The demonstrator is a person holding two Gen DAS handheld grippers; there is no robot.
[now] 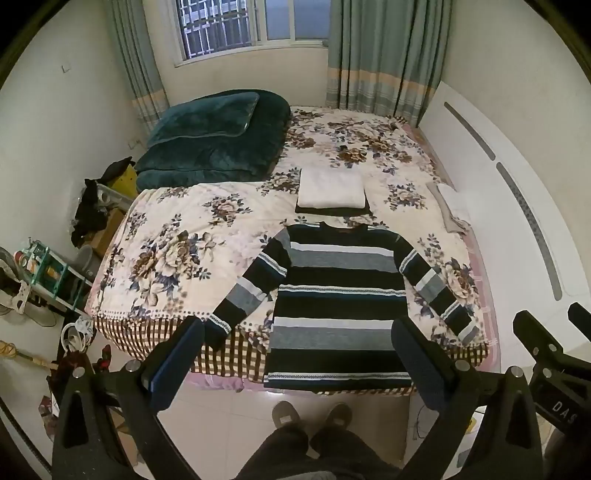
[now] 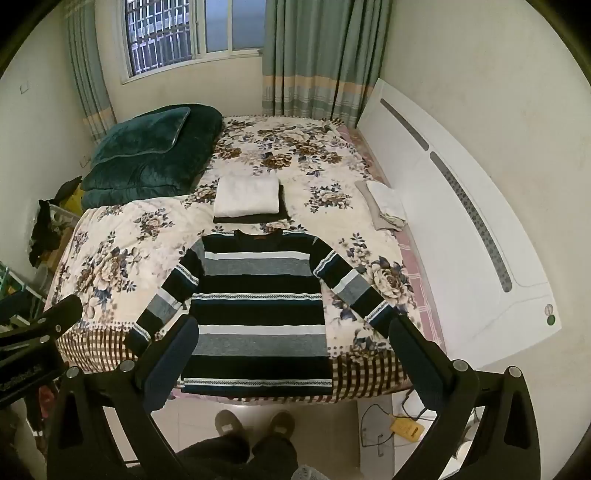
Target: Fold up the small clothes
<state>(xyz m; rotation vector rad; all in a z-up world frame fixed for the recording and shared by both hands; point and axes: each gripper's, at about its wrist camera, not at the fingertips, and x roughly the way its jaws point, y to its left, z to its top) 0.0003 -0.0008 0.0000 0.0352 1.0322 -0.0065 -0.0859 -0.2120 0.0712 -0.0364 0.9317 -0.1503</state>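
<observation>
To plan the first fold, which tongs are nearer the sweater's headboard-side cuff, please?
Right: the right tongs hover just short of that cuff; the left tongs face the sweater's hem, further off.

A home bedroom: floral-covered bed (image 1: pixel 177 240) (quilt piled at one corner), curtained window (image 1: pixel 236 26).

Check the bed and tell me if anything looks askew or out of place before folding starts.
Nothing stands out. The striped sweater lies flat and face up near the bed's foot, sleeves spread, its hem at the edge. The folded white cloth sits squarely on a dark folded piece behind it.
</observation>
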